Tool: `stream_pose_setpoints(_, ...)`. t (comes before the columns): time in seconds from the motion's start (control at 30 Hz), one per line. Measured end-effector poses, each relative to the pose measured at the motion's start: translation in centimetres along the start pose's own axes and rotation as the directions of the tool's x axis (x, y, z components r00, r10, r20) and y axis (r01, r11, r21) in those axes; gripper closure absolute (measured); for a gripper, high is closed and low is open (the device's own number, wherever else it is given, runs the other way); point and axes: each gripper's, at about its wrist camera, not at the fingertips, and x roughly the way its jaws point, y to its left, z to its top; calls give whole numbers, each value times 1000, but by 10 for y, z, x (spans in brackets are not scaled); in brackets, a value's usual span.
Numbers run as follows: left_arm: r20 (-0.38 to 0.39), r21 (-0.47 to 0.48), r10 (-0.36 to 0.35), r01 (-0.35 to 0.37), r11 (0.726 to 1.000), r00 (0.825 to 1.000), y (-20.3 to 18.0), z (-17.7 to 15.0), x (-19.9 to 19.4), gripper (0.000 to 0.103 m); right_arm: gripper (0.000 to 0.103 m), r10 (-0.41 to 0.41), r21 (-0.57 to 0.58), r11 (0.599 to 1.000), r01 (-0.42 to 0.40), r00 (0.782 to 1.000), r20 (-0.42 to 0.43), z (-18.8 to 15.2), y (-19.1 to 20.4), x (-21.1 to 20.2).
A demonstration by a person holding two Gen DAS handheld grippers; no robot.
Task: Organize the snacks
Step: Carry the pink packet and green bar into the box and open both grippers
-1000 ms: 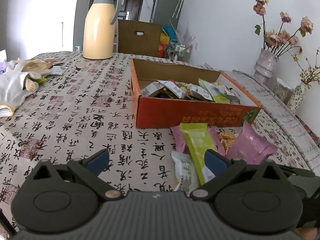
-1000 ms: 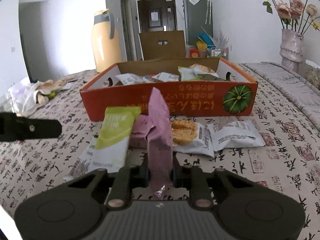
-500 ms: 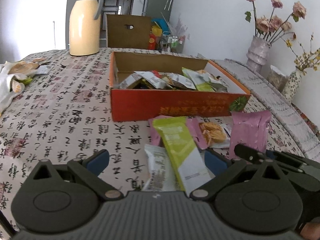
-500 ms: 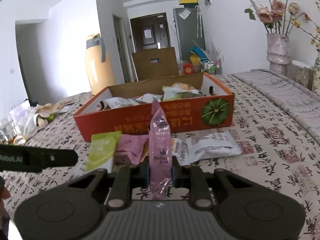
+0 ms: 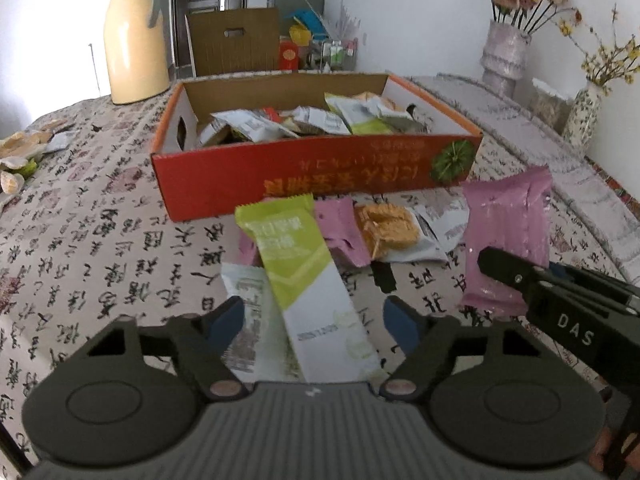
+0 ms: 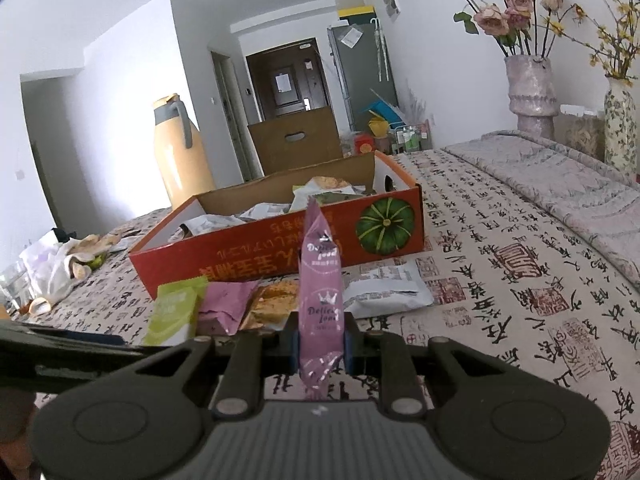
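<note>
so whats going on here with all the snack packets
A person with a gripper in each hand is sorting snacks into the orange box, which already holds a pile. The right gripper is shut on a pink packet, held upright off the table. The left gripper has just been closing its fingers around the green-and-white packet, not yet gripping it. Several more packets lie loose on the tablecloth.

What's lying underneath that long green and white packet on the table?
The green and white packet lies across a white printed packet and overlaps a pink packet near its upper end. Both are partly covered; anything else beneath is hidden.
</note>
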Motion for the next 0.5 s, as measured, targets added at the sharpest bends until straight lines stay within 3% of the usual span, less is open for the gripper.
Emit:
stream_pose_setpoints(0.33, -32, -9, 42, -43, 999, 999, -10, 0, 12, 53, 84, 29, 12, 999, -30, 1000, 9, -3, -7, -2)
stream_pose_setpoints(0.5, -30, -27, 70, -71, 997, 997, -12, 0, 13, 59, 84, 38, 13, 999, -39, 999, 9, -4, -7, -4)
